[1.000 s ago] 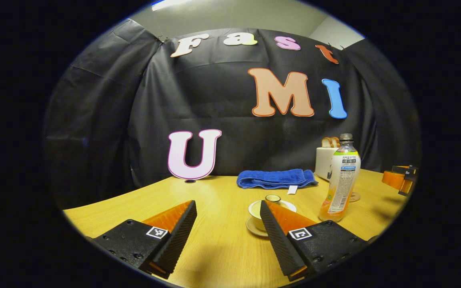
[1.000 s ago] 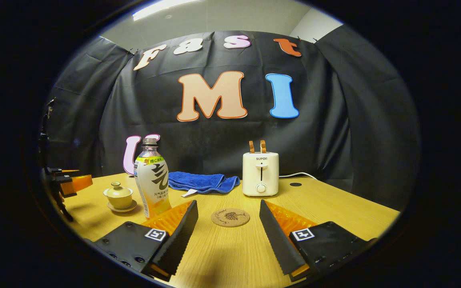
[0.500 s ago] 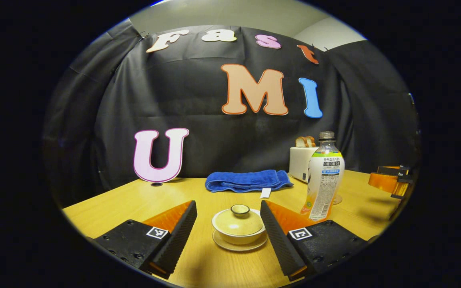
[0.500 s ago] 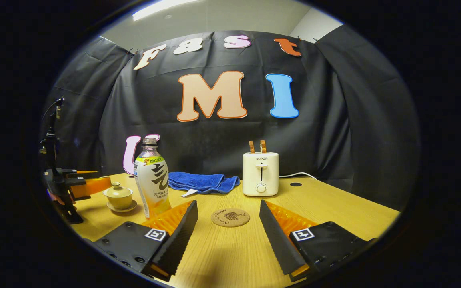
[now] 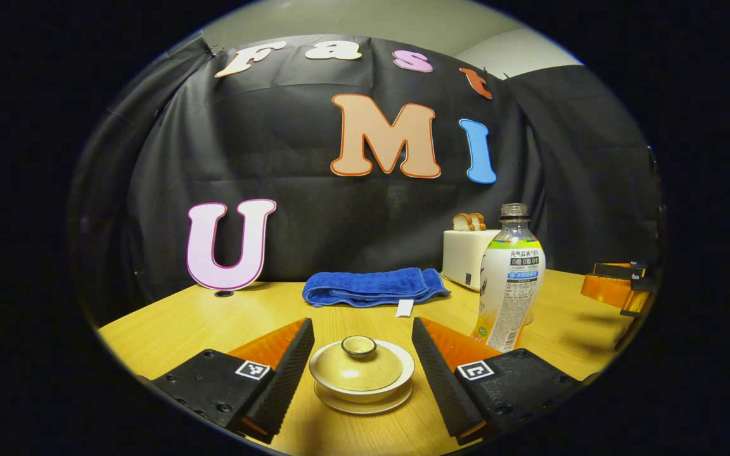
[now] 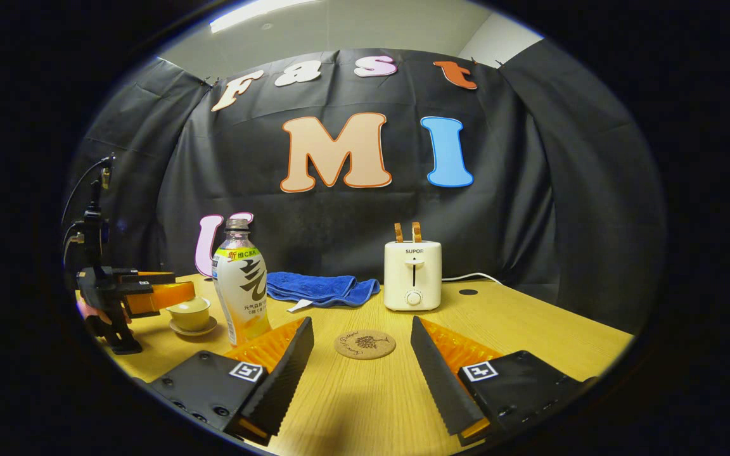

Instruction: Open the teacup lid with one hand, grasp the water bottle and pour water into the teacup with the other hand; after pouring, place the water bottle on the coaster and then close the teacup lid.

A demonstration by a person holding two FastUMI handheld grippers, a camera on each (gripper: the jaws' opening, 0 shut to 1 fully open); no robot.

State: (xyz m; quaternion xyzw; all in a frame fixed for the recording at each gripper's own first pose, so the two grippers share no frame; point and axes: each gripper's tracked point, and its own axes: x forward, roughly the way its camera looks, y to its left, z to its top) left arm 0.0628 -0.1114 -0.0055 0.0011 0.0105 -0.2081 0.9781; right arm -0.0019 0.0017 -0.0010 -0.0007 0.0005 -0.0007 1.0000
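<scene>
Wooden tabletop (image 5: 213, 320) carries a covered teacup (image 5: 361, 373), which has slid from the 3 o'clock side to the middle between the wide-open fingers of the left hand-held gripper (image 5: 362, 373); I judge the lid (image 5: 357, 361) grasp comes next. The right hand-held gripper (image 6: 362, 373), also wide and holding nothing, has not moved, with the coaster (image 6: 365, 344) ahead and the bottle (image 6: 241, 288) at 10 o'clock. From the right gripper view, the left hand-held gripper hides the lid, and the holding hand is hard to make out.

Dim, sharp, fisheye-warped; ceiling light overhead
</scene>
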